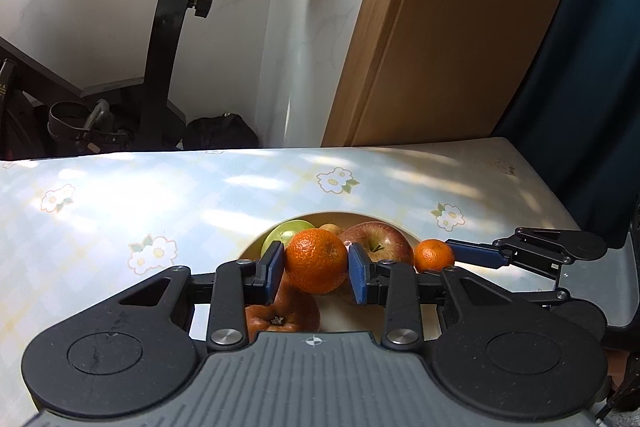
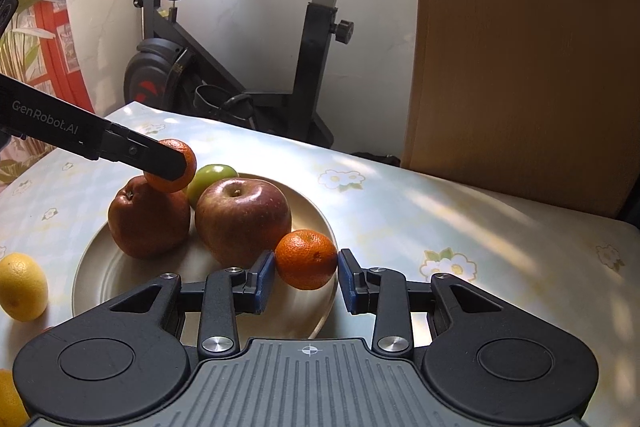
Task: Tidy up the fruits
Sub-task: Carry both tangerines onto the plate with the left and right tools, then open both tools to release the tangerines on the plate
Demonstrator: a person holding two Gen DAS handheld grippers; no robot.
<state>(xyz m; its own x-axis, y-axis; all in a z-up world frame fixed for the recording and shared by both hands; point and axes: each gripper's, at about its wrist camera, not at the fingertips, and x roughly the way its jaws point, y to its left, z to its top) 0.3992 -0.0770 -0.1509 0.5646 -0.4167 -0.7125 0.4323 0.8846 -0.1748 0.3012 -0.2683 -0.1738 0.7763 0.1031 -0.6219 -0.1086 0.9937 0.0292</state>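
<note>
In the left wrist view my left gripper (image 1: 316, 267) is shut on a mandarin (image 1: 316, 255), held above a cream plate (image 1: 256, 243). The plate carries a green apple (image 1: 286, 231), a red apple (image 1: 380, 239) and a dark red apple (image 1: 280, 315). At the plate's right side my right gripper (image 1: 454, 251) is shut on a smaller mandarin (image 1: 434, 255). The right wrist view shows that small mandarin (image 2: 306, 259) pinched between the blue pads (image 2: 264, 279) over the plate's near rim (image 2: 96, 267). There the left gripper (image 2: 180, 163) holds its mandarin (image 2: 188, 155) over the dark red apple (image 2: 148, 219).
A lemon (image 2: 22, 287) lies on the flowered tablecloth (image 2: 400, 207) left of the plate, and another yellow fruit (image 2: 8, 399) sits at the bottom left edge. An exercise bike (image 2: 312, 39) and a wooden panel (image 2: 520, 47) stand behind the table.
</note>
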